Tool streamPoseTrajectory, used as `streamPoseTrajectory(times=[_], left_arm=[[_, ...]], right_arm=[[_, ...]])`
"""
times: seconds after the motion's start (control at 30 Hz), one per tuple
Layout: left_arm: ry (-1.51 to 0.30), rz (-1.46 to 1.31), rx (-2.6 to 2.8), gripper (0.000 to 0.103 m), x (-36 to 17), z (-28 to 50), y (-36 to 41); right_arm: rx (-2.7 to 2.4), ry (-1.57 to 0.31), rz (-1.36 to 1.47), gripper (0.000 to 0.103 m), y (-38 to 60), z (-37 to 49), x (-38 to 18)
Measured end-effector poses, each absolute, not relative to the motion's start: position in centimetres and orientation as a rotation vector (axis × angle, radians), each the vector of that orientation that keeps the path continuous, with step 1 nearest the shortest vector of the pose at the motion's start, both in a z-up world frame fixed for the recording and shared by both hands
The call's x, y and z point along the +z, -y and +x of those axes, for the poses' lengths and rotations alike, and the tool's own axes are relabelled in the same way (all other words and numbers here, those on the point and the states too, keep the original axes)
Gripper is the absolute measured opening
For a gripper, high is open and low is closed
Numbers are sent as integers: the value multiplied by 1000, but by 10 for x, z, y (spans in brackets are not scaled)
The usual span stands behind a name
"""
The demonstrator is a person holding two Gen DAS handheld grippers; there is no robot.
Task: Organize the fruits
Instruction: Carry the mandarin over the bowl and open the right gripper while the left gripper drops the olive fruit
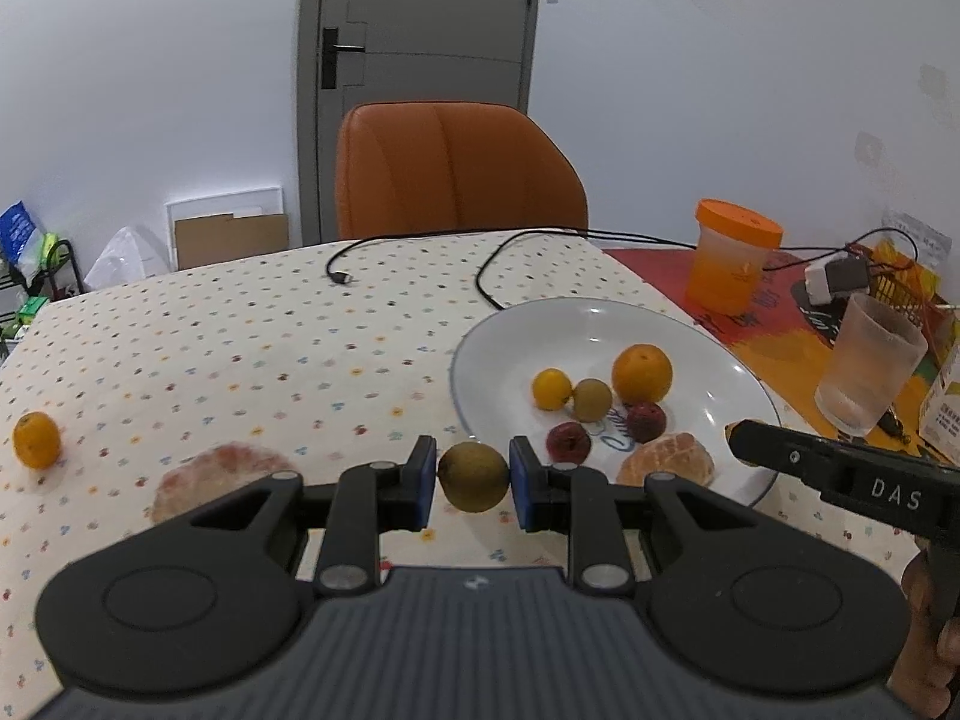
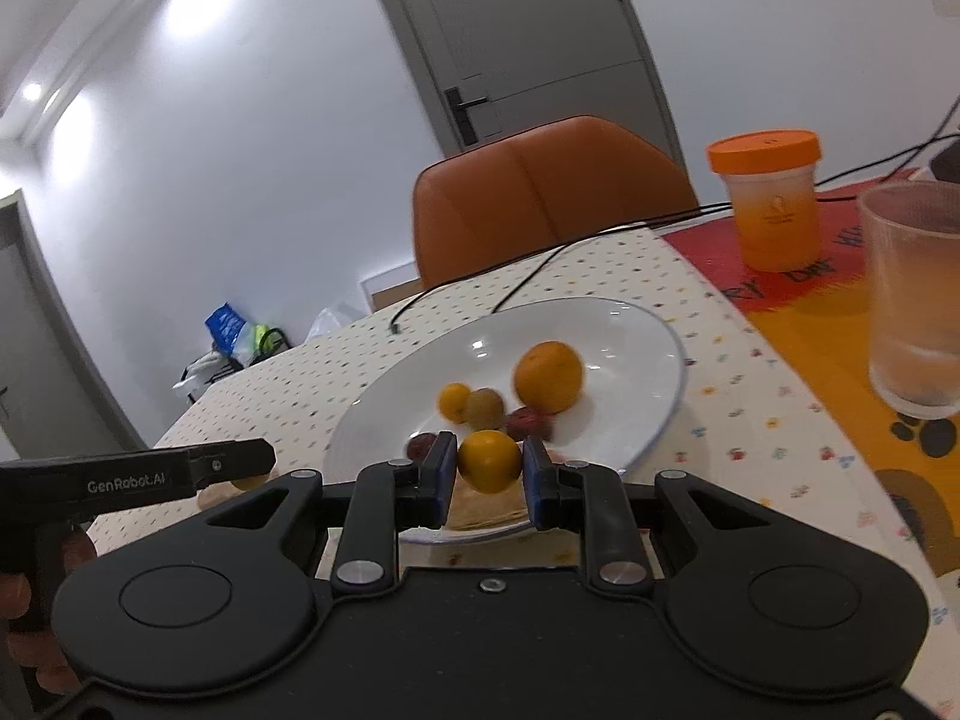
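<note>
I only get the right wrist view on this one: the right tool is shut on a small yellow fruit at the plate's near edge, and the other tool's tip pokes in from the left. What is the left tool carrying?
Observer: The left tool is shut on a brownish-green fruit, round and dull-skinned, held over the dotted cloth just short of the plate at its near-left rim.
Operator: Is any fruit off the plate, out of my frame?
Observer: Yes. A small orange sits alone on the cloth, far out to the left, well apart from the plate.
</note>
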State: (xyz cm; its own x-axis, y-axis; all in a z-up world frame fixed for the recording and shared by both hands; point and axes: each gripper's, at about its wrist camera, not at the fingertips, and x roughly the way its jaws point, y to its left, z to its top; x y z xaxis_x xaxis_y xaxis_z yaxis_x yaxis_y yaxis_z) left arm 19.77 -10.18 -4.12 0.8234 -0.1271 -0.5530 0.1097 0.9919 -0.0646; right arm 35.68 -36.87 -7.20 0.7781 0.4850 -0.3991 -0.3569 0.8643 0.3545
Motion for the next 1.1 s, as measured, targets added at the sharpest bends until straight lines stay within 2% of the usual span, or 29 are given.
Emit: streamPoseTrajectory(times=[0.5,0.7,0.87,1.03,1.1], left_arm=[[-605,22,-157,25,-47,221,133],[-621,31,-132,31,-50,224,131],[-624,20,-110,41,-49,221,122],[-637,8,-91,58,-48,216,114],[-644,0,-82,62,-49,214,110]], right_arm=[[443,-498,314,22,392,375,-83],[442,-498,322,22,392,379,-84],[432,-496,329,24,393,381,-84],[430,-490,324,31,389,376,-82],[430,-491,323,32,387,374,-82]])
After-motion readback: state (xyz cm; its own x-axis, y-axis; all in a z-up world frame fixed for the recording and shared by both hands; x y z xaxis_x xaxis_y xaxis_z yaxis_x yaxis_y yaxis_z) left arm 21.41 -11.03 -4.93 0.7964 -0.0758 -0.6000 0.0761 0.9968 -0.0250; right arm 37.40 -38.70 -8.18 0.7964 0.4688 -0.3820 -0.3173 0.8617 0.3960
